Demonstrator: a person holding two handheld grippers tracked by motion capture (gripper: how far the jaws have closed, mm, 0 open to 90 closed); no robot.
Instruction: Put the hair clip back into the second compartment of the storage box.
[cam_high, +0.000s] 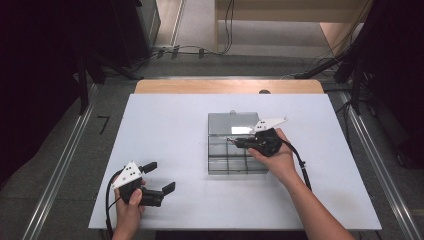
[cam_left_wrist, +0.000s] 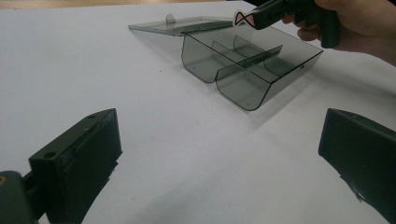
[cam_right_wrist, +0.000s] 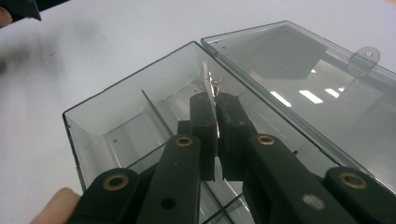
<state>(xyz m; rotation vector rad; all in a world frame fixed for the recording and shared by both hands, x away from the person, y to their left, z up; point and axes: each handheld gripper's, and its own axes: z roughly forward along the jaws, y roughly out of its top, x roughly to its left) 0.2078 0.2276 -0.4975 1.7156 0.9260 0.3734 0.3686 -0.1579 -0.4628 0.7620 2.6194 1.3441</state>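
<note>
High view looks down and forward over the white table (cam_high: 165, 150), box (cam_high: 235, 150) right of centre. Left gripper view sits low near the tabletop, facing the box (cam_left_wrist: 247, 65) in the upper frame. Right gripper view hangs close above the box (cam_right_wrist: 121, 126). All three share it.

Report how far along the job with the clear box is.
Done: the clear box sits on the table with its lid folded flat open, and its compartments look empty. In hand: the right gripper is shut on a small flat item with a metal clasp, held over the box. Left: putting that item into a compartment. The left gripper rests open, away from the box.
</note>
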